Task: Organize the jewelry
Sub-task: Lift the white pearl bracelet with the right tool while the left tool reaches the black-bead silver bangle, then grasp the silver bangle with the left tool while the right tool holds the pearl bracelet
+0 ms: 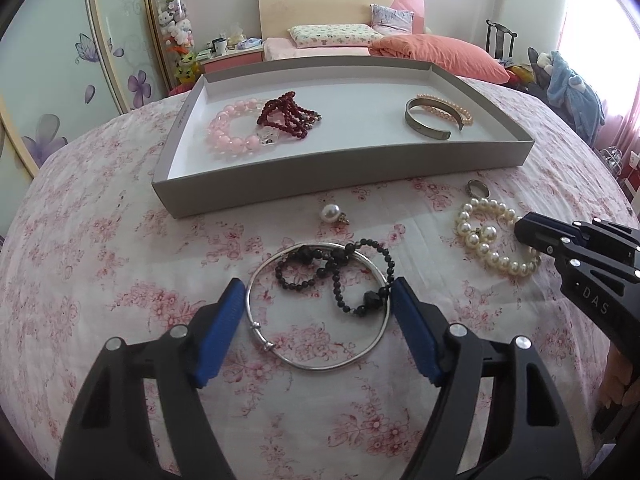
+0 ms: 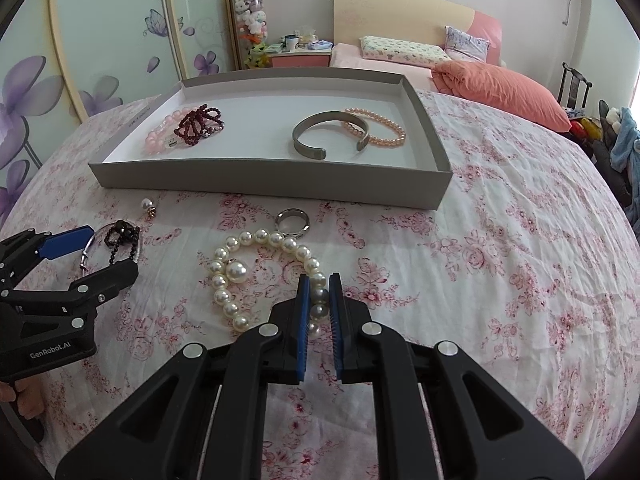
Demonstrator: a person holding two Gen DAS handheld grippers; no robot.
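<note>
Fingers of my right gripper (image 2: 319, 280) stand nearly closed around the near side of the white pearl bracelet (image 2: 256, 264): two greyish pearls sit in the narrow gap between the blue pads (image 2: 303, 308), so I judge the strand pinched, or on the point of being pinched, for a lift into the tray. Whether the pads bear fully on the pearls I cannot tell. The rest of that bracelet lies slack on the floral bedspread (image 2: 500, 240), curving away to the left of the fingers, with a small metal ring (image 2: 292, 221) touching its far end.

Fingers of my left gripper (image 1: 318, 296) are spread wide and hold nothing. They straddle the silver bangle (image 1: 320, 308), one pad just outside each side of the hoop, a stance I read as preparation for closing on it. The black bead strand (image 1: 340, 276) lies tangled inside the hoop and over its far rim, so closing may catch both. A loose pearl earring (image 1: 331, 213) lies beyond, near the tray's front wall.

The grey cardboard tray (image 1: 360, 164) sits toward the bed's far edge, already holding a pink bead bracelet (image 1: 236, 128) and dark red beads (image 1: 286, 114) at its left end, and a metal cuff (image 1: 426, 118) over a peach pearl bracelet (image 1: 452, 110) at its right end.
</note>
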